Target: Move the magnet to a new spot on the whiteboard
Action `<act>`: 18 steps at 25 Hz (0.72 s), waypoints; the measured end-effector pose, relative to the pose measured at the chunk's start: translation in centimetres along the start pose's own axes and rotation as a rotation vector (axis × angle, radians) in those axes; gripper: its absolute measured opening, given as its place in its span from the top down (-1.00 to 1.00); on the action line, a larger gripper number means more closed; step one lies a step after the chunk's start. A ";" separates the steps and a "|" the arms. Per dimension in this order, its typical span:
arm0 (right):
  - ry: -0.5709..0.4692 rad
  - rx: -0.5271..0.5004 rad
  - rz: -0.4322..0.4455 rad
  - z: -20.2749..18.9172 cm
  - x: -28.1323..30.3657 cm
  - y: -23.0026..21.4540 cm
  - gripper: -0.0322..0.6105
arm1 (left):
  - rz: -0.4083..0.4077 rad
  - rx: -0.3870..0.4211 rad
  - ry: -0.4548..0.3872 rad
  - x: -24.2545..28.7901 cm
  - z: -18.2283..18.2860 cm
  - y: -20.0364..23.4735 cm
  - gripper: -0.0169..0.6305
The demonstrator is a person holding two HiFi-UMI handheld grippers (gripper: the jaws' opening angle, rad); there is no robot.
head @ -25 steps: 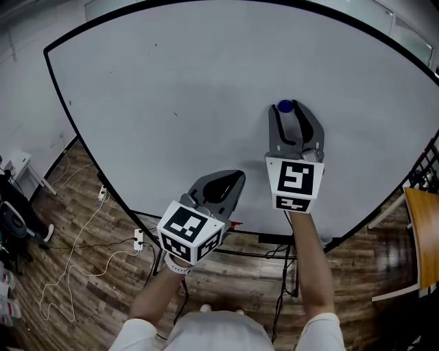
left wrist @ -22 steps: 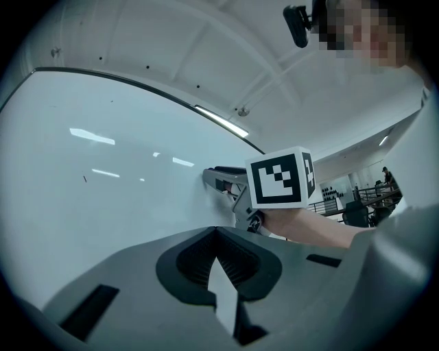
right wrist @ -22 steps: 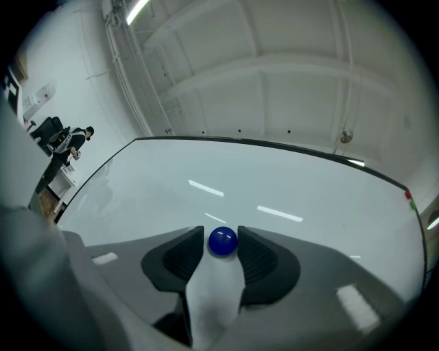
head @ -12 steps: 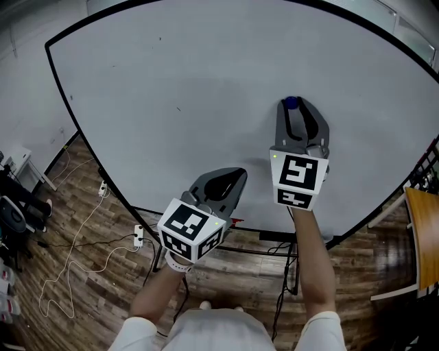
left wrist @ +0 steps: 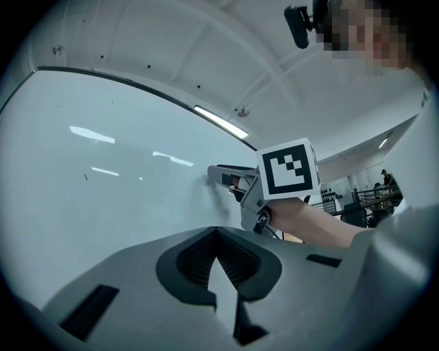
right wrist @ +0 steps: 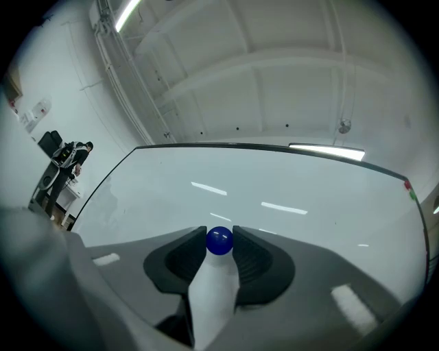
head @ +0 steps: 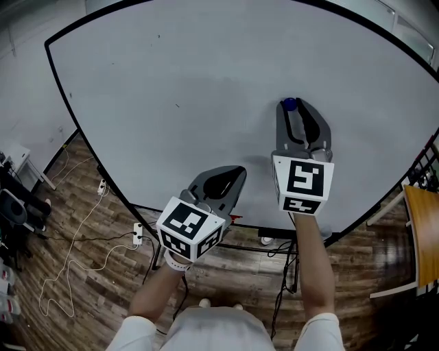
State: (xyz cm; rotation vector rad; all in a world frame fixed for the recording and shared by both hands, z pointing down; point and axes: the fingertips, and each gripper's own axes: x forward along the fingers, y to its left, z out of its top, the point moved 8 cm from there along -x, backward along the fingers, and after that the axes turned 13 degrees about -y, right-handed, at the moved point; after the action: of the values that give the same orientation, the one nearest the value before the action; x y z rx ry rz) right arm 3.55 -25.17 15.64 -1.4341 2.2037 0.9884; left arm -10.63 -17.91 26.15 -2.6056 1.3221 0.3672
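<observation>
1. An office or lab-style workroom: a large white black-framed whiteboard on a stand fills the view.
2. White cables and a white power strip trail across brown wood-plank flooring.
3. Long fluorescent tube lights run along a white ceiling; a person is at the room's far side.

Dark wood planks are covering the floor, where a white cable is trailing near a power strip. A wooden table is showing at the right edge. Overhead, a strip light is glowing against the white ceiling.
</observation>
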 end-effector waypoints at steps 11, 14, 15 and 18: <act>0.031 0.088 0.013 0.7 -5.6 0.4 0.49 | 0.009 0.025 -0.012 -0.8 -0.1 -1.3 0.94; 0.035 0.112 0.020 1.2 -6.6 0.4 0.49 | 0.017 0.032 -0.016 -1.0 -0.1 -1.3 0.94; 0.036 0.117 0.021 1.3 -7.1 0.4 0.49 | 0.020 0.031 -0.016 -1.1 -0.2 -1.2 0.94; 0.043 0.120 0.031 1.7 -8.5 0.5 0.49 | 0.031 0.035 -0.017 -1.5 -0.3 -1.2 0.94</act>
State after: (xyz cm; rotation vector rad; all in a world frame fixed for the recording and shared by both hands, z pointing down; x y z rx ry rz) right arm 6.71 -18.24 19.80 -1.3836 2.2805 0.8271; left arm -10.45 -16.14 27.02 -2.5504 1.3523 0.3674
